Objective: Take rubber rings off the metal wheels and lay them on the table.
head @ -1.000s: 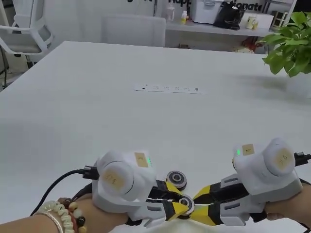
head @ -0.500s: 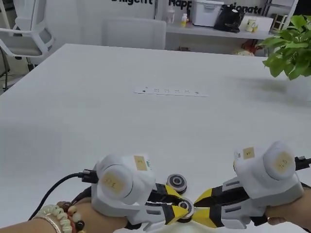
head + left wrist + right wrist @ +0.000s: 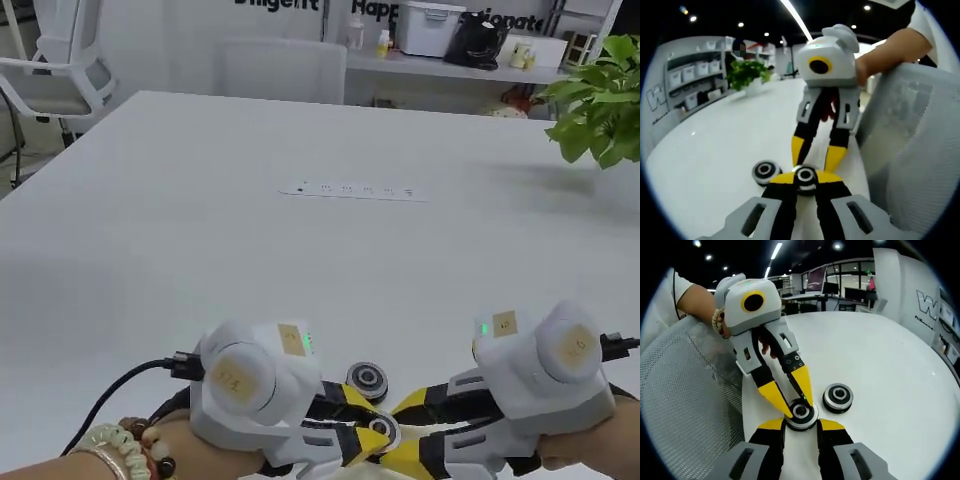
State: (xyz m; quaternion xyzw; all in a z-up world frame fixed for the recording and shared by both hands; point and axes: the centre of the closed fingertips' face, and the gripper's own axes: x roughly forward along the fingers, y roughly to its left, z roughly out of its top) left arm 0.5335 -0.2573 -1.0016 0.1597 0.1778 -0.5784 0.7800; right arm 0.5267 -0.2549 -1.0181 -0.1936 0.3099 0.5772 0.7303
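Head view: left tool (image 3: 362, 436) and right tool (image 3: 402, 445) each clamp the same wheel (image 3: 380, 432) from opposite sides, near the front edge of the white surface (image 3: 300, 280). A second wheel (image 3: 367, 378) lies just beside it.

My right claw (image 3: 801, 425) has, as far as I can tell, edged slightly closer to my left claw (image 3: 805, 178) and sunk a little toward the desk (image 3: 300, 260) at the wheel (image 3: 801, 413) both grip, though my head has shifted too, so the move is hard to judge.
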